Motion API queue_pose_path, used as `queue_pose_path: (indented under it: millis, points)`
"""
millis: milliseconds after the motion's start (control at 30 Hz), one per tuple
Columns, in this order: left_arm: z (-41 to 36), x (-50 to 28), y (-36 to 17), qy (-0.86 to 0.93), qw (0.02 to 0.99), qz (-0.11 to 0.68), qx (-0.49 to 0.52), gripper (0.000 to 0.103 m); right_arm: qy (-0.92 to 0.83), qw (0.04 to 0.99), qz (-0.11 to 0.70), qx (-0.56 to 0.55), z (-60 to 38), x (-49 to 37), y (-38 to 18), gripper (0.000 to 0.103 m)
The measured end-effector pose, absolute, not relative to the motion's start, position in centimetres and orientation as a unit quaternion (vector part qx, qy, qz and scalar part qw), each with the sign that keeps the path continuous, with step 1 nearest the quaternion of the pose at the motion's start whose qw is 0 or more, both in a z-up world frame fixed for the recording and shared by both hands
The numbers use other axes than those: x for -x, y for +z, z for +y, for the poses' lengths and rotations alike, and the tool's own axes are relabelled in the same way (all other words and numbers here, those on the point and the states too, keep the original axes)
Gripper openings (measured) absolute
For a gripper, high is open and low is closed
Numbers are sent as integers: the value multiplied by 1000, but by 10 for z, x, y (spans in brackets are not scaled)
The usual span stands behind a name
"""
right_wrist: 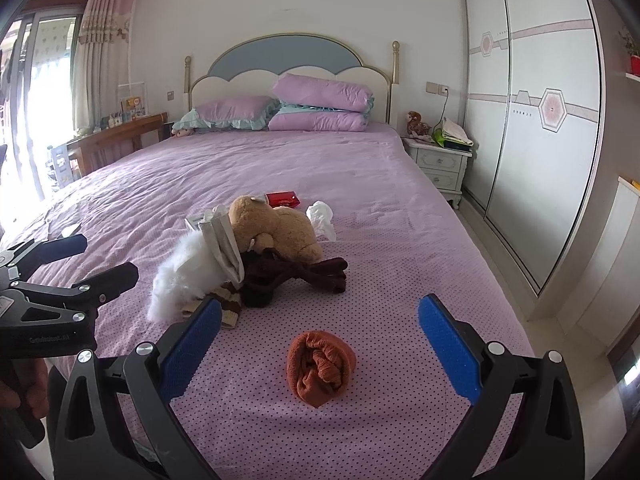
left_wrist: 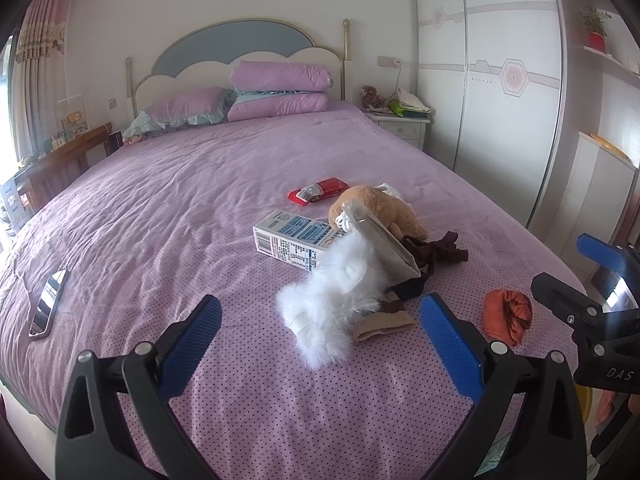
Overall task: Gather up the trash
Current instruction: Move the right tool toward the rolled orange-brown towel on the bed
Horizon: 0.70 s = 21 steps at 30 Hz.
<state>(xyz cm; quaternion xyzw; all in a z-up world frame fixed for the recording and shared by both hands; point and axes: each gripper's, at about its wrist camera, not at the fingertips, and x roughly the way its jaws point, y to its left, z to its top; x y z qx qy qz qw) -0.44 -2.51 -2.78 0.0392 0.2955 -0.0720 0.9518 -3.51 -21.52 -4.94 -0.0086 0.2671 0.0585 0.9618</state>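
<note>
On the pink dotted bedsheet (left_wrist: 160, 220) lie a white and blue milk carton (left_wrist: 296, 240), a red wrapper (left_wrist: 318, 192) and a crumpled white tissue (right_wrist: 322, 220). My left gripper (left_wrist: 320, 312) is open just short of a white fluffy item (left_wrist: 332, 280), holding nothing. My right gripper (right_wrist: 320, 312) is open too, with a rolled orange sock (right_wrist: 320, 368) lying on the sheet between its fingers, untouched. Each gripper shows in the other's view: the right gripper (left_wrist: 572, 272) at the right edge, the left gripper (right_wrist: 96, 260) at the left edge.
A tan plush bear (left_wrist: 376, 208), a grey pouch (left_wrist: 388, 244), dark brown socks (left_wrist: 436, 250) and a striped sock (left_wrist: 384, 324) are piled by the carton. A phone (left_wrist: 48, 304) lies at the left. Pillows (left_wrist: 280, 92), a nightstand (right_wrist: 440, 160) and a wardrobe (right_wrist: 540, 120) stand beyond.
</note>
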Motion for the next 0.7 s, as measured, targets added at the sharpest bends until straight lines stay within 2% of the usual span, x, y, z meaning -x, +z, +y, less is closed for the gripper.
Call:
queue_pose_path:
  millis: [700]
  points:
    - [-26,2,-30,-79,949,302,-41,99,65,960,273,13,-213,27,-49,95]
